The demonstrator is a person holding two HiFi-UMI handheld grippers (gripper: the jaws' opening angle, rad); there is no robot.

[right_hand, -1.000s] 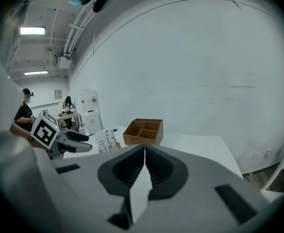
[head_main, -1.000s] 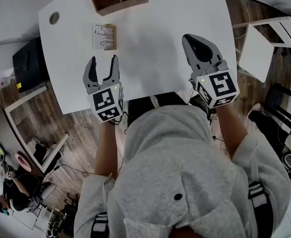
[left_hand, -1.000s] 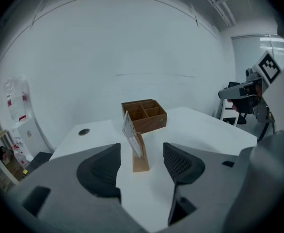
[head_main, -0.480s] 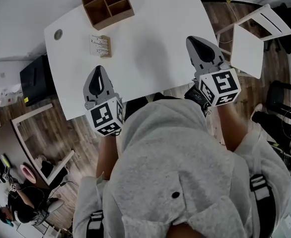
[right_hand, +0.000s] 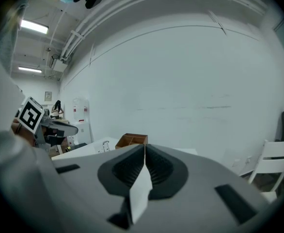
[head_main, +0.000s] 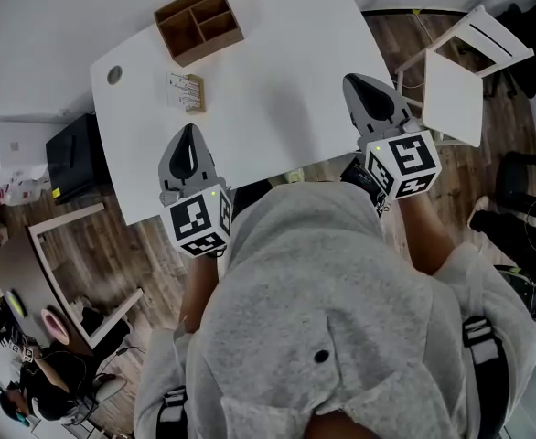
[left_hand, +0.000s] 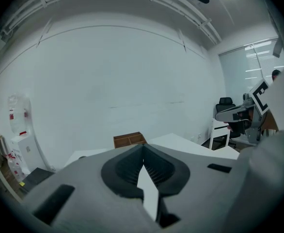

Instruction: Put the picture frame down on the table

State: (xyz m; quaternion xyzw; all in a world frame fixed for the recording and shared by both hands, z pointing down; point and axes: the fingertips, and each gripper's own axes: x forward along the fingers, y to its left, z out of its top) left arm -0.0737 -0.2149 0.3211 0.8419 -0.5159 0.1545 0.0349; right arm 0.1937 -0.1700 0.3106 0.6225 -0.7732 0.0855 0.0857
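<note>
Task status: reads as done. The picture frame (head_main: 187, 92) is on the table (head_main: 277, 80), in its far-left part, just near of the wooden organizer (head_main: 199, 23) and apart from it. Neither gripper touches it. Nothing looks left to do except perhaps clear the hands away.

Left gripper (head_main: 188, 130): at the table's near-left edge, near of the frame and well apart from it. Its jaws have just been closing and now meet. The left gripper view shows the pads pressed together with nothing between them.

Right gripper (head_main: 359, 85): at the near-right edge, far across the table from the frame, with a white chair (head_main: 455, 80) beyond it to the right. Its jaws are clenched on nothing, and the right gripper view shows them pad to pad.

Frame orientation: it appears to lie flat, pale face up, with dark marks on the face that are too small to read. A brown strip runs along its right side, toward the table's middle. The outline is close to square from the head view. The long axis seems to run near to far, skewed a little and roughly in line with the table's left edge, but that is a weak call. I cannot tell which end is the top.
</note>
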